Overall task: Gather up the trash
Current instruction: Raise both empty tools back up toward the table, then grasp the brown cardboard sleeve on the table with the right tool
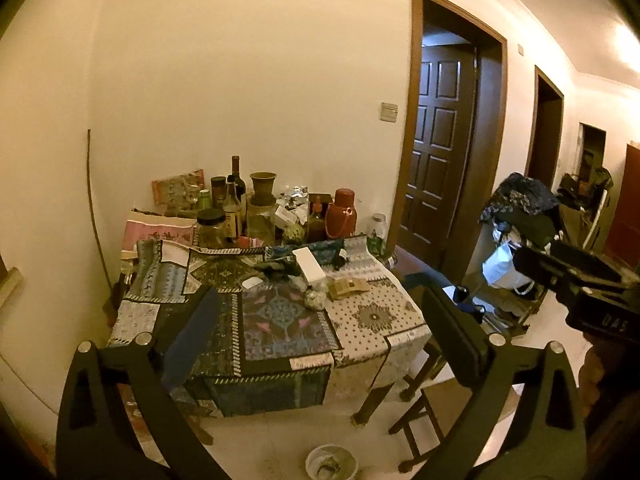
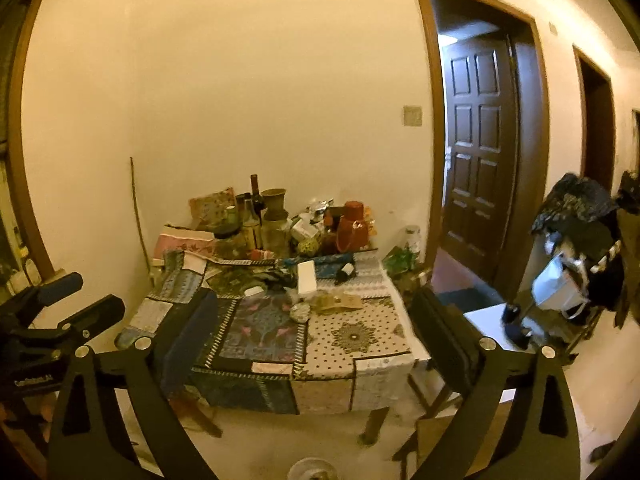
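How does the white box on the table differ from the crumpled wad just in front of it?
The white box is clean, long and sharp-edged; the crumpled wad is scrunched, rounder and smaller. The box sits farther back, the wad nearer the table middle. Both lie loose on the patterned cloth.

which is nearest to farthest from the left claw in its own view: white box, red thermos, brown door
1. White box, lying mid-table, just beyond the open left claw.
2. Red thermos, at the table's back edge, right side.
3. Brown door, past the table, in the doorway at right.
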Demonstrator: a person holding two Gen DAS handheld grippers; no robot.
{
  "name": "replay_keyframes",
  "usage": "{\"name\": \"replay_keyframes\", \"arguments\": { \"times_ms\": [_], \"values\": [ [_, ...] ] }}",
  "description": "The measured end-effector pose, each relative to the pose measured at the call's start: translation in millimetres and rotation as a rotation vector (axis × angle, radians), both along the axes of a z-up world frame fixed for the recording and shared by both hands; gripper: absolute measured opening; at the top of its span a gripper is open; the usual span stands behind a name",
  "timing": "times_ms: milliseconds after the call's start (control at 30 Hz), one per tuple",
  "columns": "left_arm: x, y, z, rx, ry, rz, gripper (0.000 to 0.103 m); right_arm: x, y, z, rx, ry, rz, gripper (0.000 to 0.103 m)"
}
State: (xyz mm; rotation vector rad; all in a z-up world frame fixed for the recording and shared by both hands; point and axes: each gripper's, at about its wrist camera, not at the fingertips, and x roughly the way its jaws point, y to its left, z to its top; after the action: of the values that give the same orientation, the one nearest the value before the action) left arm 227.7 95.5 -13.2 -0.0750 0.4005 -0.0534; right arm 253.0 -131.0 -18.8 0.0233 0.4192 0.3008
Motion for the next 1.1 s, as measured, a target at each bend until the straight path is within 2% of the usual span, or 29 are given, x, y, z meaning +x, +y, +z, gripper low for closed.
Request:
{"name": "replay_keyframes", "arguments": {
  "times_ms": [133,300,500,667,767,867,1000,1100],
  "values": [
    [30,1,-1,-0.015,-0.008,0.029,0.102,34,-5,-7,0.008,0.019,0.018,0.097],
    [73,-10,-1,0.007,-0.022,0.064,0.102,69,-10,-9,-0.045,0.005,0.031,0.097],
    [141,-27,-13,0.002,0.028,0.092,0.102,132,-20,-11,-0.077,0.074,0.085,0.097],
    [191,-29,-36,-0.023,0.081,0.154,0.102,176,-24,-28,-0.131,0.129,0.102,0.097],
    [218,-29,-52,-0.006,0.112,0.182,0.102,202,-24,-43,-0.152,0.187,0.11,0.097],
    [241,-25,-68,0.003,0.16,0.189,0.102,228,-24,-62,-0.134,0.285,0.116,0.097],
    [269,-10,-88,-0.027,0.21,0.202,0.102,265,-22,-90,-0.049,0.436,0.106,0.096],
    [288,5,-100,-0.046,0.218,0.217,0.102,291,-17,-108,0.01,0.528,0.057,0.096]
  ]
}}
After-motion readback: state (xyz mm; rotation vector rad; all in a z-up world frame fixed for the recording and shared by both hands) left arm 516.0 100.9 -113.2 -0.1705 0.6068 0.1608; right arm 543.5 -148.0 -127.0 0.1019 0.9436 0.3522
